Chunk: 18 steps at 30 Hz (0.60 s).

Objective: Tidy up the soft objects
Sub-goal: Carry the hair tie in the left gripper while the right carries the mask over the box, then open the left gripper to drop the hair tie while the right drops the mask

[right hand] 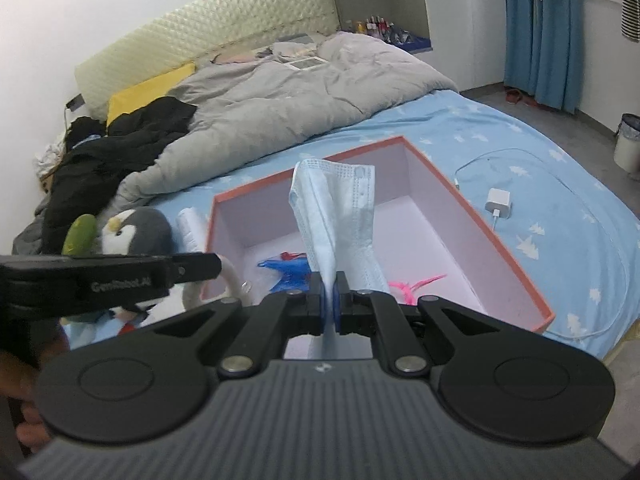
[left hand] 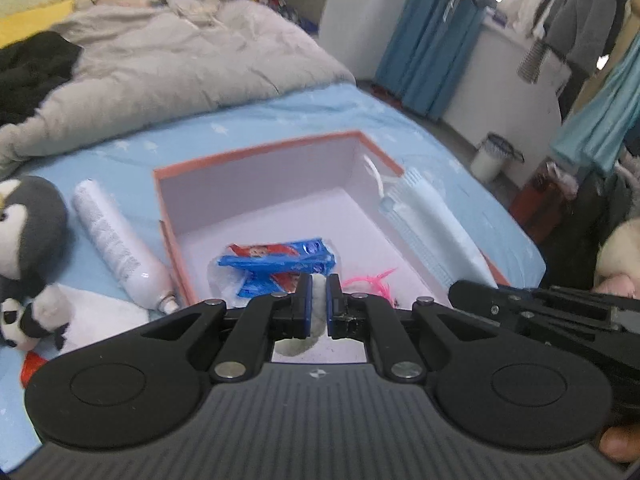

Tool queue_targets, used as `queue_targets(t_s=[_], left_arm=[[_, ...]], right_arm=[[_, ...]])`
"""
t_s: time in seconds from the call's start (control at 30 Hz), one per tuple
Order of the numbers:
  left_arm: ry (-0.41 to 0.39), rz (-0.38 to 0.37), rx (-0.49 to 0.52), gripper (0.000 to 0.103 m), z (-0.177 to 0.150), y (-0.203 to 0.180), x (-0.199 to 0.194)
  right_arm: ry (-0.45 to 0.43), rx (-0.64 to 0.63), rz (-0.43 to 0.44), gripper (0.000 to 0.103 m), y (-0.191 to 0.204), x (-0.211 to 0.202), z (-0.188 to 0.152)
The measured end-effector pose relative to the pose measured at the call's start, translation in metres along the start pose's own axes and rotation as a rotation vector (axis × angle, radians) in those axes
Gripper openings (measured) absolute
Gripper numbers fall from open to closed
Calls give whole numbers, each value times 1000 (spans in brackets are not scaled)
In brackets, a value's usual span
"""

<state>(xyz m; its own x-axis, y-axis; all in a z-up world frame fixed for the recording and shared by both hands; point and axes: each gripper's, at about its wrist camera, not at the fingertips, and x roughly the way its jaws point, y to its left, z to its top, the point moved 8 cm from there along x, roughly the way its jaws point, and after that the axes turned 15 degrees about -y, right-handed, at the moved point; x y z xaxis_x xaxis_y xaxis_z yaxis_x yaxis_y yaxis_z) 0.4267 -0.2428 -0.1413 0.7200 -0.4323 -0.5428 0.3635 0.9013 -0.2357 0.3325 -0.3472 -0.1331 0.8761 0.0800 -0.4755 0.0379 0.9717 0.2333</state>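
Observation:
An open box with an orange rim (left hand: 256, 150) (right hand: 480, 216) lies on the blue bedsheet. Inside it are a blue snack packet (left hand: 280, 258) (right hand: 288, 272) and a pink feather (left hand: 376, 280) (right hand: 416, 282). My left gripper (left hand: 319, 300) hangs over the box's near end, shut on a white fluffy piece (left hand: 298, 344). My right gripper (right hand: 330, 296) is shut on a light blue face mask (right hand: 336, 208) (left hand: 432, 224), held up over the box's right side. Each gripper shows in the other's view, beside the box.
A penguin plush (left hand: 32, 220) (right hand: 136, 228) and a white tube (left hand: 116, 240) lie left of the box. A grey duvet (right hand: 280, 96) and black clothes (right hand: 100, 160) cover the far bed. A white charger (right hand: 498, 202) with its cable lies right of the box. A bin (right hand: 628, 144) stands on the floor.

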Motion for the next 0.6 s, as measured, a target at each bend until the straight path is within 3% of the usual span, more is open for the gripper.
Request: queue_targets(t_s=[0.27,0.6], left_arm=[[102,22,5,9,-14,9,52],[155,36,0,12,-28,12,58]], right_arm=[[105,53,-18,9,-26,40,-19],[151,48,-40,11,-40,49,-35]])
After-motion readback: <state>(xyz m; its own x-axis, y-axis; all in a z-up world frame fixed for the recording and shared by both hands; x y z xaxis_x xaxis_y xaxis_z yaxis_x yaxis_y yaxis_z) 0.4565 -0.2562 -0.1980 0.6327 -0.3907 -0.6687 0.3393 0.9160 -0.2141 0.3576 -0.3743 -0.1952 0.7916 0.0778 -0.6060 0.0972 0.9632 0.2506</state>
